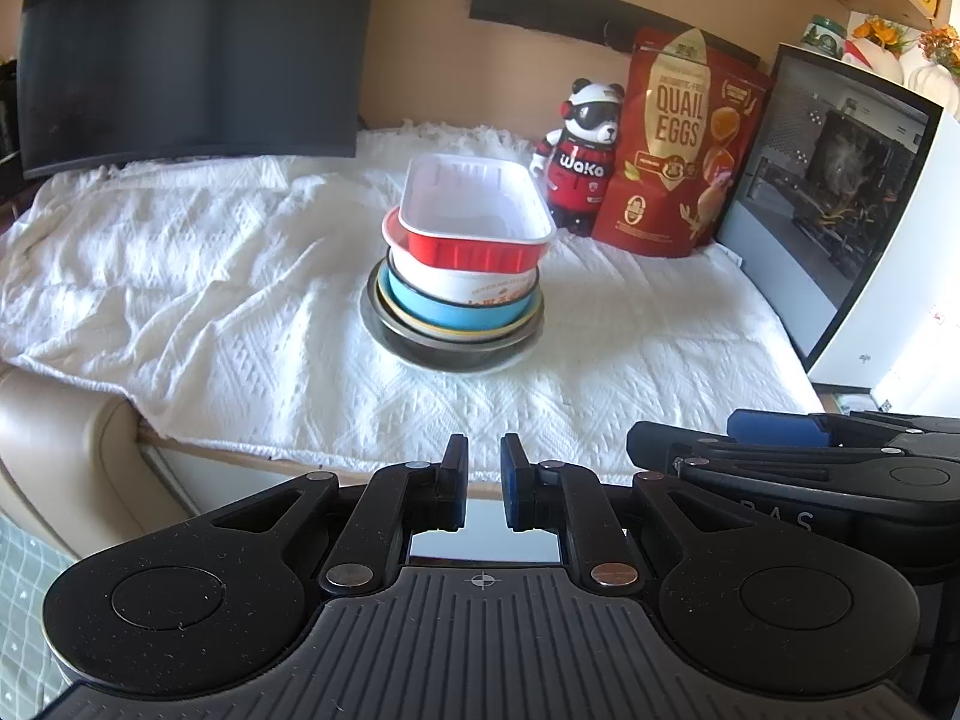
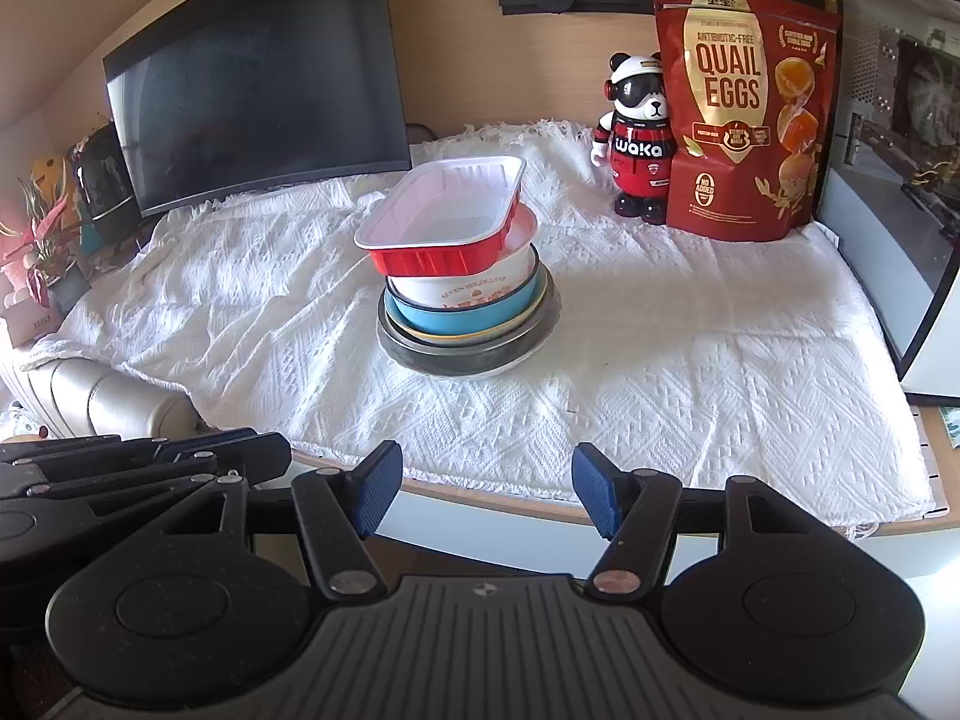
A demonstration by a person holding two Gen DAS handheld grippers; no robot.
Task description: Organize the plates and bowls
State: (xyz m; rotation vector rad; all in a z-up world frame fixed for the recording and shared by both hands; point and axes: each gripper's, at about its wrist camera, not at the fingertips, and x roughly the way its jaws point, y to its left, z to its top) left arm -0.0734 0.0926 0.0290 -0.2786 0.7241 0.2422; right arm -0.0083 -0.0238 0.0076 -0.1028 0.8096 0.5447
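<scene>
A stack of dishes stands in the middle of the white cloth (image 1: 210, 276). On top sits a red rectangular tray (image 1: 474, 222) (image 2: 444, 222) with a white inside, tilted a little. Under it are a white bowl (image 1: 468, 285) (image 2: 474, 291), a blue bowl (image 1: 450, 312) (image 2: 462, 318), a yellow-rimmed plate and a dark metal pan (image 1: 444, 354) (image 2: 456, 357). My left gripper (image 1: 485, 468) hangs shut and empty at the table's front edge, well short of the stack. My right gripper (image 2: 486, 486) is open beside it, nothing between its fingers.
A dark monitor (image 2: 258, 72) stands at the back left. A panda figure (image 2: 636, 138), a red quail-egg bag (image 2: 744, 108) and a computer case (image 2: 900, 138) line the back right. A padded chair arm (image 2: 102, 396) is at the left front.
</scene>
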